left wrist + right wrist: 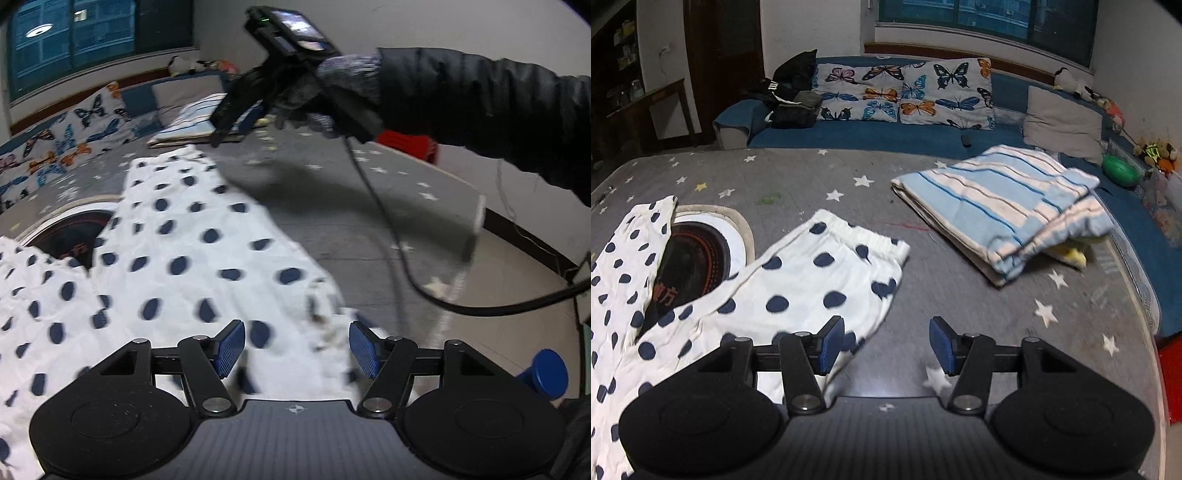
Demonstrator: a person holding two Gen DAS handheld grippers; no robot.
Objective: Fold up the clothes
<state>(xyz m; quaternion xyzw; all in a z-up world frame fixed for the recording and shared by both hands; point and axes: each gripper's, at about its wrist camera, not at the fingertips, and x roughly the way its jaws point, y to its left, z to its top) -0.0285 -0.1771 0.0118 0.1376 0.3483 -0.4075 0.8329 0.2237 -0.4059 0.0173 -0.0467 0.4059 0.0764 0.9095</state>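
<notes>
White trousers with dark blue dots (812,273) lie spread on a grey star-patterned table cover (960,295), waistband toward the far side and legs running off the left edge. My right gripper (887,343) is open just above the cover, beside the trousers' right edge, holding nothing. My left gripper (296,349) is open low over the dotted trousers (177,236), nothing between its blue pads (231,347). In the left wrist view the right gripper (236,114) hangs in the air farther off, held by a gloved hand (332,92) in a dark sleeve.
A folded blue-and-white striped cloth (1001,206) lies at the table's far right. A round dark inset (690,258) sits in the table between the trouser legs. A blue sofa with butterfly cushions (905,92) runs behind. A black cable (406,266) hangs from the right gripper.
</notes>
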